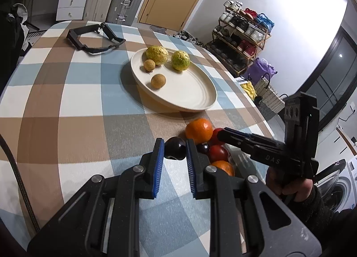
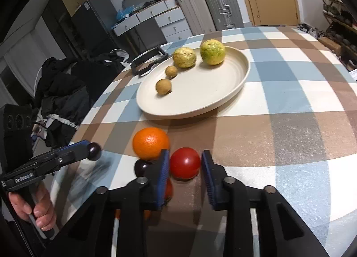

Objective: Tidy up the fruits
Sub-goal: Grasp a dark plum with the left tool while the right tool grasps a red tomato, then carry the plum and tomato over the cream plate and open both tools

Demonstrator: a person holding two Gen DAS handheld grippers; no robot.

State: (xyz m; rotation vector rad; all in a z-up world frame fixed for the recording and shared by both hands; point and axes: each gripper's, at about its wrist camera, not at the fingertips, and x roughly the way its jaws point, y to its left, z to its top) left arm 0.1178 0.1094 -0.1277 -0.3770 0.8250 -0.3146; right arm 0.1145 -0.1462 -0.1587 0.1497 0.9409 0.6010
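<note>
- left wrist view: left tongs closed tight on a dark plum, blue pads pressing both its sides, above the checked tablecloth.
- just beyond the plum, a heap of loose fruit close to the table's right edge: an orange farthest out, a second dark plum touching it, a red tomato beside that, and a second orange partly hidden behind the right finger.
- right tongs reaching in from the right, held by a hand, tips down on another red tomato in the heap; grip itself hard to read from here.
- cream plate near the middle of the table, well apart from the heap, holding two yellow-green fruits at its far rim and two small brown fruits nearer.
- black frame lying toward the table's far left corner.
- right wrist view: right tongs nearly shut around the red tomato, resting on the cloth, left pad touching it, right pad tight beside it.
- orange and dark plum just left of the left finger, touching each other; more fruit half hidden behind that finger.
- left tongs at the table's left edge, gripped by a hand, clamped on its plum.
- plate farther in, with the same four fruits in a row along its left and far side.
</note>
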